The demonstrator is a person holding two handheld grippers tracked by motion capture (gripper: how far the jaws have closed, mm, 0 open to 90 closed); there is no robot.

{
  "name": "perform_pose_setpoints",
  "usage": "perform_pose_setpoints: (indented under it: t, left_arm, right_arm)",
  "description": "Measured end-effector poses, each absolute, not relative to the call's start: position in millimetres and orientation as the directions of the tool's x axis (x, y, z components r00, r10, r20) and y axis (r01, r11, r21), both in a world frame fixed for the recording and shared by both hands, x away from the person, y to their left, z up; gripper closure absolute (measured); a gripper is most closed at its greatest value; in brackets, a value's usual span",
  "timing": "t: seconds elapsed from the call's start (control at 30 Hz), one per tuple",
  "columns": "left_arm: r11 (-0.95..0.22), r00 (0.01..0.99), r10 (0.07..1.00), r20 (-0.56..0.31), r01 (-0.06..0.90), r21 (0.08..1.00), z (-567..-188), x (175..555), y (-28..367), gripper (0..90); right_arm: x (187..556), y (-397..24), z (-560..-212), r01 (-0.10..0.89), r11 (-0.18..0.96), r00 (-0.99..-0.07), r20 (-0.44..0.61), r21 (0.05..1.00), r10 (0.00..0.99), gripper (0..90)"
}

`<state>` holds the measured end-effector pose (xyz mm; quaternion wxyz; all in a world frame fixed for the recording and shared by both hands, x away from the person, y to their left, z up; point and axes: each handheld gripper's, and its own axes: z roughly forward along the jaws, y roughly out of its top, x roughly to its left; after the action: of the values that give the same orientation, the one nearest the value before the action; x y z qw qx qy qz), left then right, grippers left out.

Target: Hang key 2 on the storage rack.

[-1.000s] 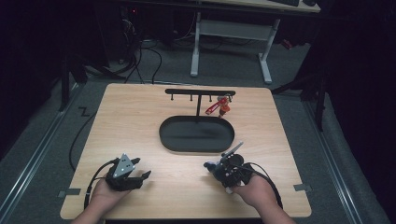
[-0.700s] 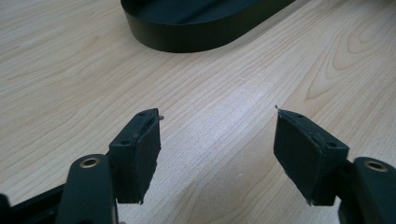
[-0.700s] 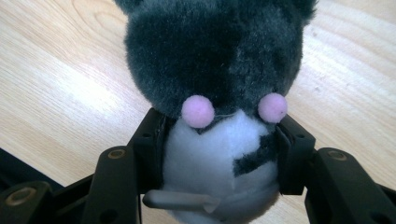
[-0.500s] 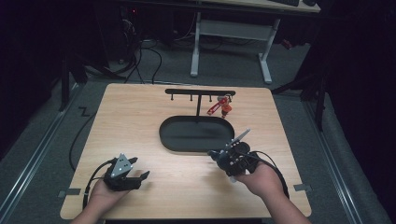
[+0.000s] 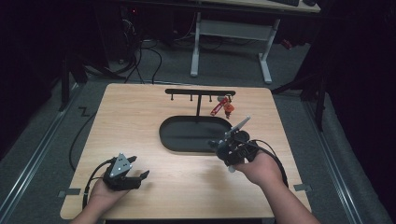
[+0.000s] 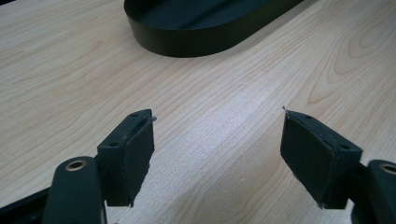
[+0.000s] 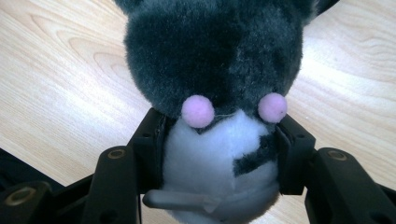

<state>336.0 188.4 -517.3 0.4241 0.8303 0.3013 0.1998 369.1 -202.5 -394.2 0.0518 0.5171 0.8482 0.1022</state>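
Observation:
My right gripper [image 7: 217, 140] is shut on a small plush toy [image 7: 219, 70] with dark grey fur, a white belly and two pink pompoms. In the high view the right gripper [image 5: 224, 148] holds the plush toy [image 5: 219, 145] just above the table, at the near right rim of the black oval tray [image 5: 170, 137]. My left gripper [image 6: 217, 156] is open with nothing between its pads, low over bare wood; in the high view the left gripper [image 5: 135, 175] sits at the front left. A red keychain [image 5: 220, 107] hangs from the black T-shaped hook rack [image 5: 200, 92] behind the tray.
The black oval tray [image 6: 196, 37] lies ahead of my left gripper. Cables trail from both grippers off the table's front. A white-legged desk [image 5: 231, 28] stands on the floor beyond the table's far edge. Bare wood spreads along the left and front.
My right gripper has moved forward and up toward the tray's right end with the plush toy in it. The left gripper has stayed in place, open.

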Motion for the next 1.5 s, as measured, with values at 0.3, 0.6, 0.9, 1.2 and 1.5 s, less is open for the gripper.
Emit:
perform_pose_setpoints:
  t: [0.3, 0.6, 0.9, 1.2, 1.5]
  left_arm:
    - [-0.463, 0.741, 0.667, 0.077, 0.331, 0.822, -517, 336, 189, 26.4]
    - [-0.462, 0.741, 0.667, 0.079, 0.328, 0.824, -517, 337, 189, 26.4]
    - [-0.462, 0.743, 0.664, 0.079, 0.325, 0.825, -517, 337, 189, 26.5]
    - [-0.468, 0.746, 0.661, 0.082, 0.324, 0.822, -517, 337, 189, 26.4]
    - [-0.471, 0.747, 0.66, 0.081, 0.326, 0.82, -518, 337, 190, 26.5]
  right_arm:
    - [383, -202, -375, 0.876, 0.433, -0.449, 0.032, 0.215, 0.893, 47.6]
    - [403, -200, -356, 0.888, 0.423, -0.441, 0.069, 0.18, 0.895, 47.6]
    - [419, -191, -343, 0.884, 0.437, -0.451, 0.06, 0.165, 0.891, 47.6]
    - [436, -183, -327, 0.881, 0.447, -0.459, 0.045, 0.157, 0.887, 47.6]
    - [451, -183, -311, 0.89, 0.429, -0.441, 0.053, 0.153, 0.896, 47.5]
